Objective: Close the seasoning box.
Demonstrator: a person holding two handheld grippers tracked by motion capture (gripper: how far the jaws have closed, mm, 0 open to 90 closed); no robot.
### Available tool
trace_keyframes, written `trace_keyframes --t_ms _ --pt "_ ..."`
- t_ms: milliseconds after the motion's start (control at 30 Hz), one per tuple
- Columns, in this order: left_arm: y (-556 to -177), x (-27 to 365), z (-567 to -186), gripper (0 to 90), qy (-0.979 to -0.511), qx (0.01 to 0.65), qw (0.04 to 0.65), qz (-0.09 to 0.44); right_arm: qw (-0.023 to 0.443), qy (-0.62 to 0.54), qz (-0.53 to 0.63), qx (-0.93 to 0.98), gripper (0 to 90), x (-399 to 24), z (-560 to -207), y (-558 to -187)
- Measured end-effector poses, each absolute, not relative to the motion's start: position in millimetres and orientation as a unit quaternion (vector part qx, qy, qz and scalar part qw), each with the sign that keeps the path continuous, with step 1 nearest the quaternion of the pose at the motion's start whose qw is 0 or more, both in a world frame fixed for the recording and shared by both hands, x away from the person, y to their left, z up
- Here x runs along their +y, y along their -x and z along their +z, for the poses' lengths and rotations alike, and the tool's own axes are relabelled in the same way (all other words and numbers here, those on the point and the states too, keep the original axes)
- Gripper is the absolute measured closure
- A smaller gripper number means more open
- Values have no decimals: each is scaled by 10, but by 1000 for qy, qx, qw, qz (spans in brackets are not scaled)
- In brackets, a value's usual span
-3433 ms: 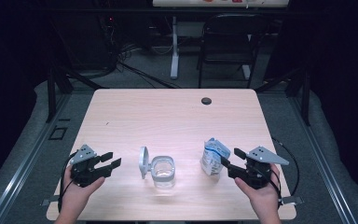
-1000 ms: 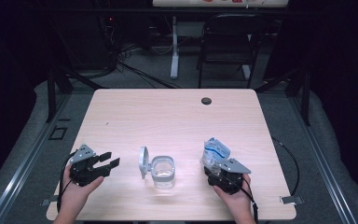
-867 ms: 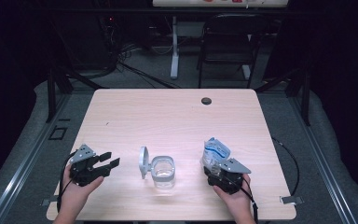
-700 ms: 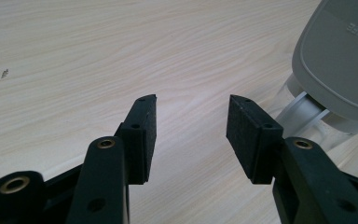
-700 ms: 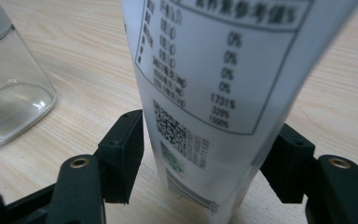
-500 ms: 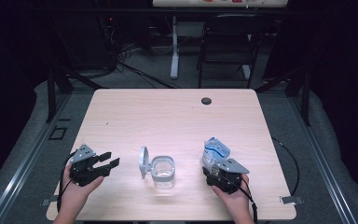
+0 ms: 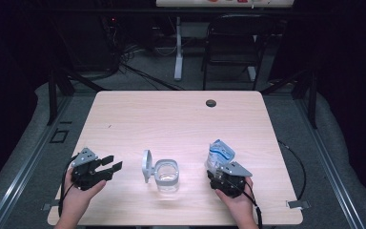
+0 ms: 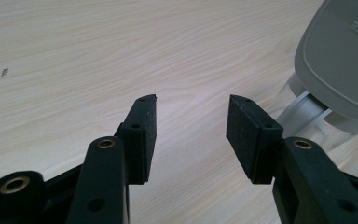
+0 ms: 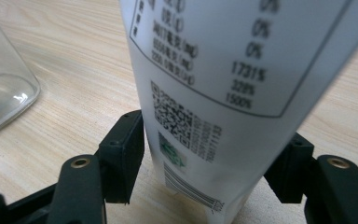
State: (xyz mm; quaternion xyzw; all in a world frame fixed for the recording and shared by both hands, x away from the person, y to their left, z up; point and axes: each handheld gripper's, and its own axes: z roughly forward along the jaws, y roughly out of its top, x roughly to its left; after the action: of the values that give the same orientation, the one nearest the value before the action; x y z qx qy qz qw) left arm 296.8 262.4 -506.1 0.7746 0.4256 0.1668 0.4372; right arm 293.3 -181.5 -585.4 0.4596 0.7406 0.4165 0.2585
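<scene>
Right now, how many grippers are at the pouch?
1: the right gripper has its black jaws either side of the white printed pouch; the left gripper sits open left of the clear glass jar.

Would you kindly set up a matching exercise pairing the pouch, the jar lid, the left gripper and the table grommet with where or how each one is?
Things:
1. pouch
2. jar lid
3. left gripper
4. table grommet

States:
A. open, holding nothing
B. far side of the table
C. between the right gripper's jaws
D. flipped up beside the glass jar

Pairs: 1-C, 2-D, 3-A, 4-B
</scene>
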Motion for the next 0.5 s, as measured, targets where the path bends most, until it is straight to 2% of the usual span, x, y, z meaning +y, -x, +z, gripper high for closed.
trace_keyframes --t_ms 500 --pt "-2972 2624 -5068 532 -775 426 437 167 259 -464 419 736 421 -1818 -5854 -2949"
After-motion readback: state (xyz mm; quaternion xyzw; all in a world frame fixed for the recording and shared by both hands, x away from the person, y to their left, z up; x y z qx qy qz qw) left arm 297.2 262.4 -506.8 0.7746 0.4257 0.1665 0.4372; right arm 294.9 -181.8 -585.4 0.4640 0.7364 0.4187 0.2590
